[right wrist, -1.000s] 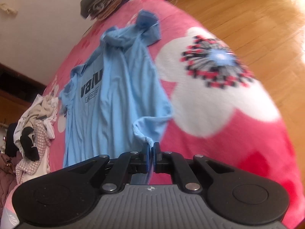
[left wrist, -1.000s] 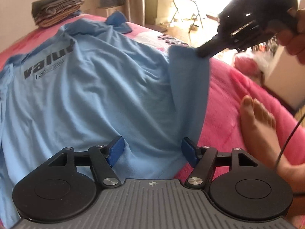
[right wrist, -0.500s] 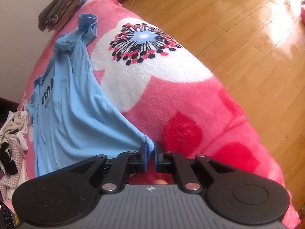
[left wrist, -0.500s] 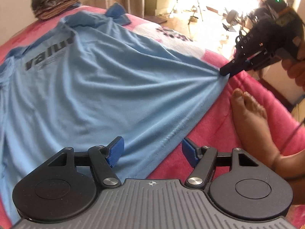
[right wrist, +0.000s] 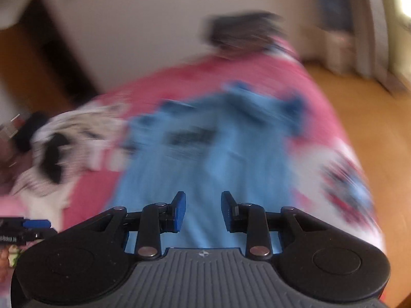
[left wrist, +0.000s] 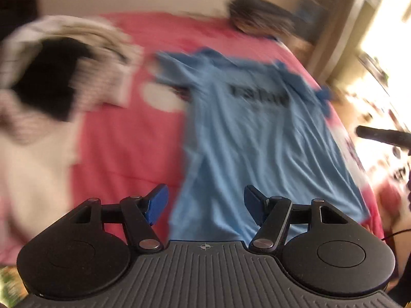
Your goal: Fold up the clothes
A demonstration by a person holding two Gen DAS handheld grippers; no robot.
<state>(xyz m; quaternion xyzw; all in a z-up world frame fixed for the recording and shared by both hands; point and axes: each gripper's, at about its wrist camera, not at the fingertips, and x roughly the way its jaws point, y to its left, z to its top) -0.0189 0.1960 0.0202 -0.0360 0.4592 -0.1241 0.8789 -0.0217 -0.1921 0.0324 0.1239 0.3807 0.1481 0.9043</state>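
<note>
step in hand: the blue shirt (left wrist: pixel 269 148) lies spread front up on the pink blanket (left wrist: pixel 133 159), its hem toward the grippers; this looks like the pause between laying it flat and starting the first fold.
left gripper (left wrist: pixel 205 205): jaws stand wide with nothing between them; it hangs above the near hem of the shirt, clear of the cloth.
right gripper (right wrist: pixel 203 211): its jaws have just been opening and now stand partly apart; no cloth sits between them, the shirt lies below and beyond.
where the shirt is: in the middle of the bed, collar and dark print toward the wall, one sleeve bunched at the right edge near the white flower on the blanket.
next move, as a judgement: each gripper probably needs to come down on a side edge or a sleeve and carry it toward the middle; the cloth is thin and ripples, so a shallow pinch at the very edge seems wise.
risk: a grab that takes both layers, or some blanket with them, would drag the whole shirt askew.
containers: none in view; no basket or box shows.
other clothes: a loose heap of clothes (left wrist: pixel 51 82) lies left of the shirt, well apart; a dark folded stack (left wrist: pixel 259 15) sits by the wall.
picture quality: both views are blurred, so fine detail cannot be told.
</note>
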